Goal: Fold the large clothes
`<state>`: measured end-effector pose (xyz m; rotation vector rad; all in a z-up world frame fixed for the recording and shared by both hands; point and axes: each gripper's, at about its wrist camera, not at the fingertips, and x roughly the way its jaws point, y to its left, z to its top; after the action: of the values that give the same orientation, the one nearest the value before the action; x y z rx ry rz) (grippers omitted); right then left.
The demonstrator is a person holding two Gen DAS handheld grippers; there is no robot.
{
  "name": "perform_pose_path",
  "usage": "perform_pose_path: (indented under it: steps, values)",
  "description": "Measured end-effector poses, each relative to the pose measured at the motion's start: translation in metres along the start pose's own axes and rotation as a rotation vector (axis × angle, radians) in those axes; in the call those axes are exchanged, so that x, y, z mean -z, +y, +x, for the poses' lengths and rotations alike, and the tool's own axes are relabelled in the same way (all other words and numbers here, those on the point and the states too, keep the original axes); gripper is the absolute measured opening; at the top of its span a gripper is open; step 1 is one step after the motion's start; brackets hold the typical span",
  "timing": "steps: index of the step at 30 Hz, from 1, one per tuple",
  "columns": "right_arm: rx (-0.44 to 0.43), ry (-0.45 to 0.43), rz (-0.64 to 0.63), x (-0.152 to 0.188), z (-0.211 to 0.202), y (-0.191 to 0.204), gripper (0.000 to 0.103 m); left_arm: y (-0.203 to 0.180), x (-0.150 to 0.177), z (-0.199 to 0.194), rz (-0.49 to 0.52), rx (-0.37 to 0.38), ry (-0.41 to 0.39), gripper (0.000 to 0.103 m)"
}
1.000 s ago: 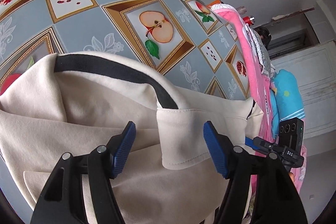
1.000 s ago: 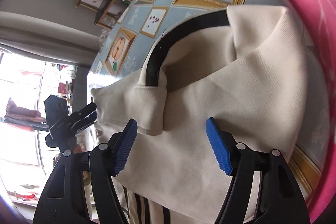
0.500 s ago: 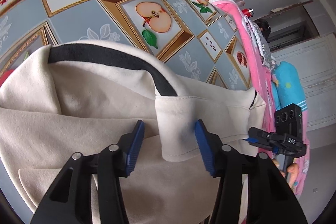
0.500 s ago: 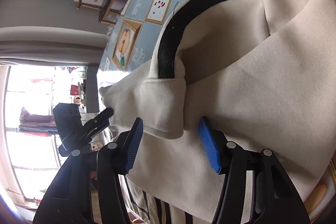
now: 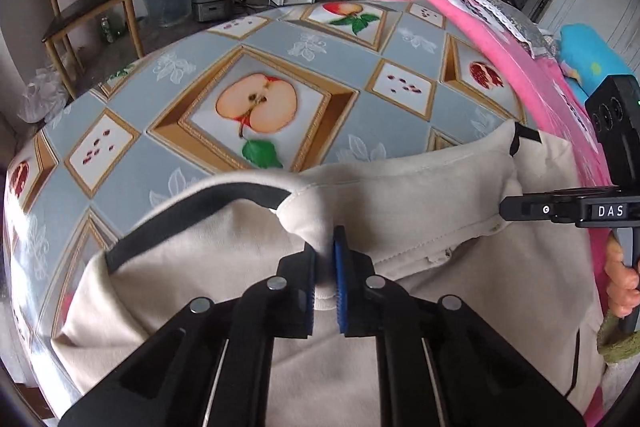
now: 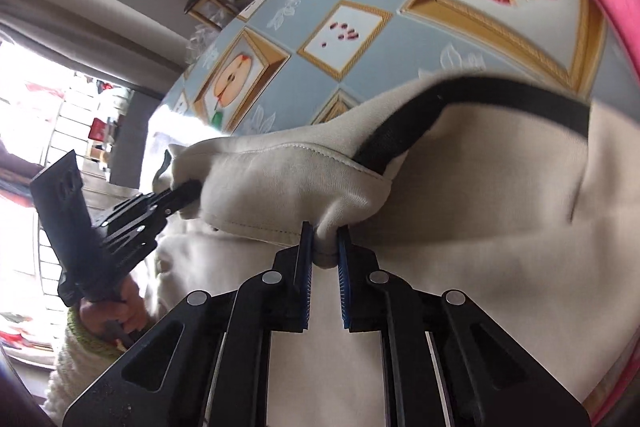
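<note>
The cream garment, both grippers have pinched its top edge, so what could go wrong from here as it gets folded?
1. The left gripper and right gripper each clamp only a small bunched pinch of the cream garment, so fabric may slip out when lifted.
2. Its black trim is already curled, so the fold may come out uneven.
3. Part of the garment hangs over the patterned table edge, and that weight may drag it off.

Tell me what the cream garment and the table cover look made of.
Cream garment: soft, matte knit, probably cotton fleece; it bunches thickly where pinched and shows stitched hems. Table cover: likely vinyl or oilcloth; smooth, slightly glossy, printed with fruit pictures.
</note>
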<state>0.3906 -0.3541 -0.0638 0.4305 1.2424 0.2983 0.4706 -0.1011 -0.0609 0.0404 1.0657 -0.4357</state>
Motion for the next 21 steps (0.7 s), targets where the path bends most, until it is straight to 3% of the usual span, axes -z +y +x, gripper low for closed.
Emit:
perform_pose_path:
  steps: [5,9,12,13,15,16,17,19,21]
  values:
    - [0.055,0.003,-0.075,-0.013,0.008,0.002,0.011,-0.005,-0.004,0.006,0.048,-0.029,-0.011,0.008]
    - [0.108,0.021,-0.275,0.001,0.005,0.008,0.014,-0.01,0.013,-0.001,0.121,-0.019,0.002,0.008]
    - [0.109,0.02,-0.318,0.01,-0.003,0.001,0.016,-0.012,0.022,-0.004,0.165,-0.024,-0.006,0.008]
    - [0.099,0.021,-0.298,0.011,-0.004,-0.003,0.018,-0.012,0.022,-0.003,0.162,-0.023,-0.004,0.009]
    - [0.096,0.014,-0.249,0.011,-0.011,-0.009,0.032,-0.011,0.019,0.0,0.141,-0.022,0.007,0.01]
    - [0.124,-0.002,-0.232,0.012,-0.018,-0.011,0.047,-0.01,0.017,0.001,0.134,-0.02,0.01,0.01]
    - [0.17,-0.026,-0.221,0.013,-0.025,-0.01,0.053,-0.01,0.018,0.001,0.131,-0.019,0.01,0.01]
    - [0.302,-0.09,-0.232,0.021,-0.045,-0.003,0.053,-0.009,0.019,0.0,0.123,-0.009,0.009,0.01]
    - [0.367,-0.166,-0.253,0.029,-0.063,0.011,0.053,-0.007,0.02,-0.001,0.112,0.004,0.007,0.01]
